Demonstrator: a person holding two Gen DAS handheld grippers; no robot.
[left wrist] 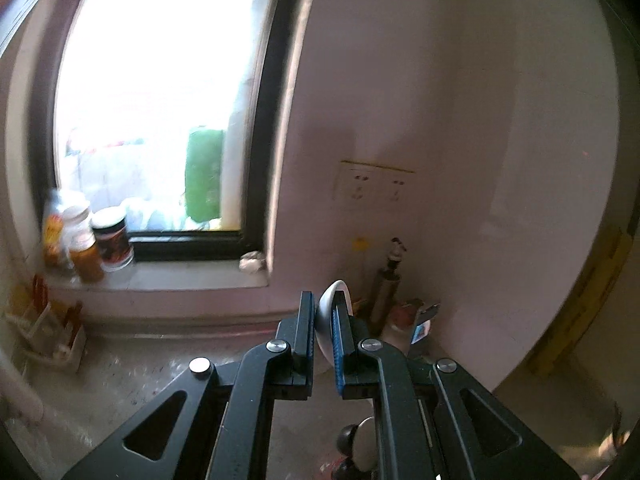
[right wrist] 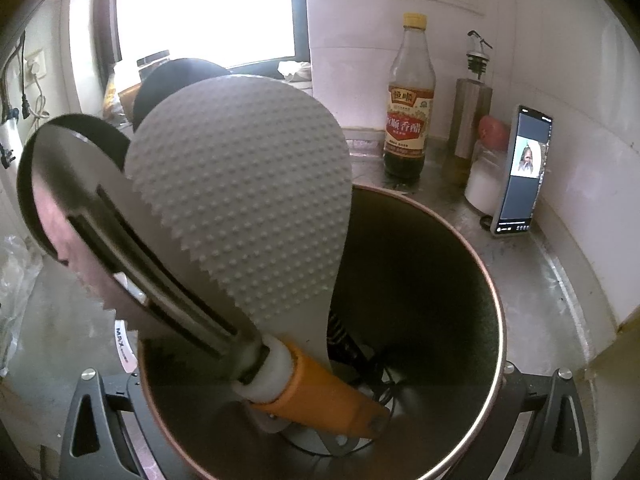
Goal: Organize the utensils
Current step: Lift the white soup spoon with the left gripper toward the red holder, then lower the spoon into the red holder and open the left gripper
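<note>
Left view only: left gripper [left wrist: 323, 330] clamped on white spoon [left wrist: 329, 312], window [left wrist: 160, 100] at 10 o'clock. Right view only: pot [right wrist: 460, 280] holding grey rice paddle [right wrist: 240, 184], slotted turner [right wrist: 120, 248]; vinegar bottle [right wrist: 409, 112] at 1 o'clock. Right gripper fingertips hidden, state unclear.

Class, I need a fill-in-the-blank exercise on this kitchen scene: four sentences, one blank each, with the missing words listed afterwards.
1. The dimpled grey rice paddle stands in a metal ____.
2. The vinegar bottle has a ____ cap.
3. The phone leans against the ____.
4. The left hand-held gripper is shut on a ____ utensil.

Missing words: pot; yellow; wall; white
</note>
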